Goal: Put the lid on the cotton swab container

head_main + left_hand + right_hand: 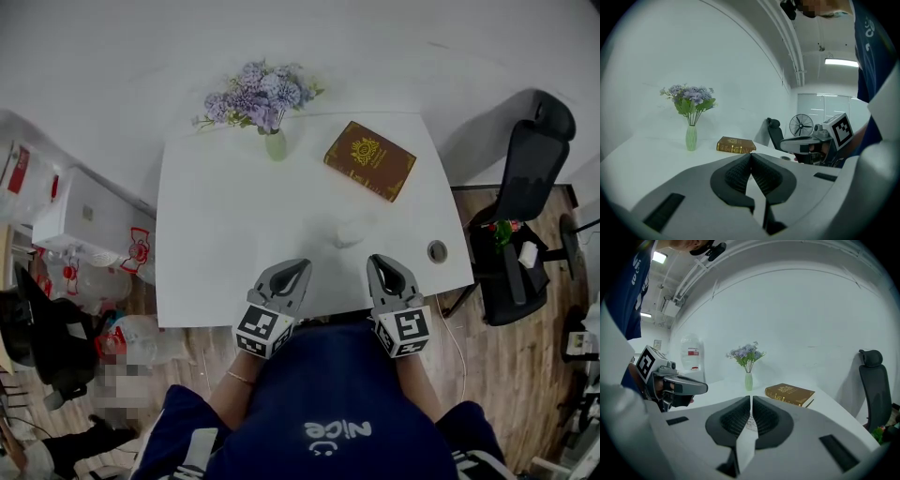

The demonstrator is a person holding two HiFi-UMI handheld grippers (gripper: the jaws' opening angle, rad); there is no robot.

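Upper centre of desk point(216, 234): vase point(275, 144) of flowers. Lower edge: left gripper point(296, 266), fingers pressed together, empty. Below book point(369, 160): cotton swab container point(352, 231), pale in head view; right gripper view shows it just beyond fingertips. Then right gripper point(379, 262), fingers together, empty. Only left gripper view shows fan point(801, 125).
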